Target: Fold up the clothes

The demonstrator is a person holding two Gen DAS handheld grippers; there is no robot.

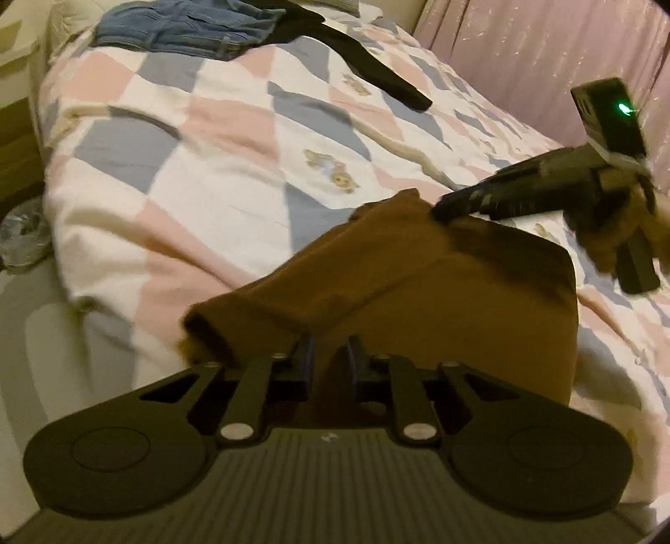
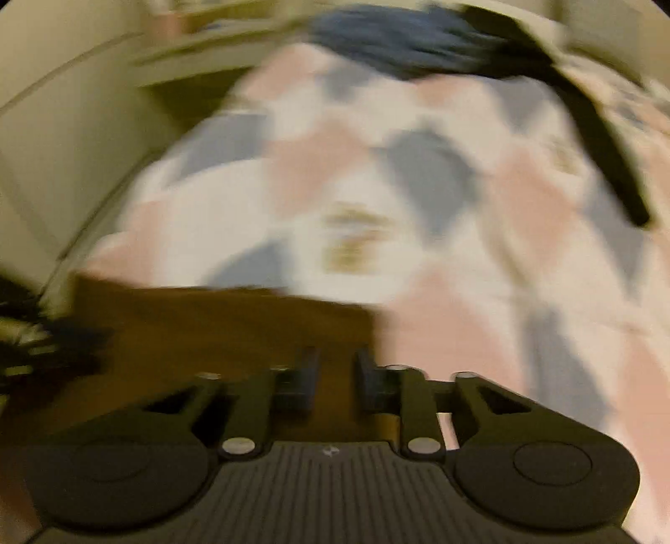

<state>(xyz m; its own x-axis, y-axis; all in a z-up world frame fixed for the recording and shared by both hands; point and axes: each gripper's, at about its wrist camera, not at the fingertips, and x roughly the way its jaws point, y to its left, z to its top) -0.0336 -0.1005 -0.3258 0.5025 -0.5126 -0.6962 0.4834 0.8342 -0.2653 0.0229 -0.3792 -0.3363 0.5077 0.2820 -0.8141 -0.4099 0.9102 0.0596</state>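
Left tongs [image 1: 331, 355]: nearest to my left camera; my two dark fingers sit close together with brown cloth filling the narrow gap between them, so I read them as clamped on the garment's near edge.
Brown garment [image 1: 439, 293]: a soft rust-brown piece of clothing, partly folded, lying on the near part of the bed; one fold runs off to the left with a rolled, open end, and a flatter panel lies to the right.
Right tongs [image 2: 335, 376]: in my right camera my fingers stand a little apart over the same brown cloth; the picture is heavily blurred, so I cannot tell whether they grip it. From the left camera the tip [image 1: 444, 207] rests at the garment's far edge.
Hand [image 1: 628, 234]: my right hand wraps the handle of the right tool, at the right of the scene; a green light glows on the black box above it.
Bed cover [image 1: 201, 138]: a quilt of pink, grey-blue and white patches with small bear prints, under everything.
Blue denim pile [image 1: 188, 31]: folded jeans at the far left of the bed.
Black garment [image 1: 368, 67]: a long dark piece just right of the denim, stretching toward the right.
Pink curtain [image 1: 523, 50]: far right, beyond the bed.
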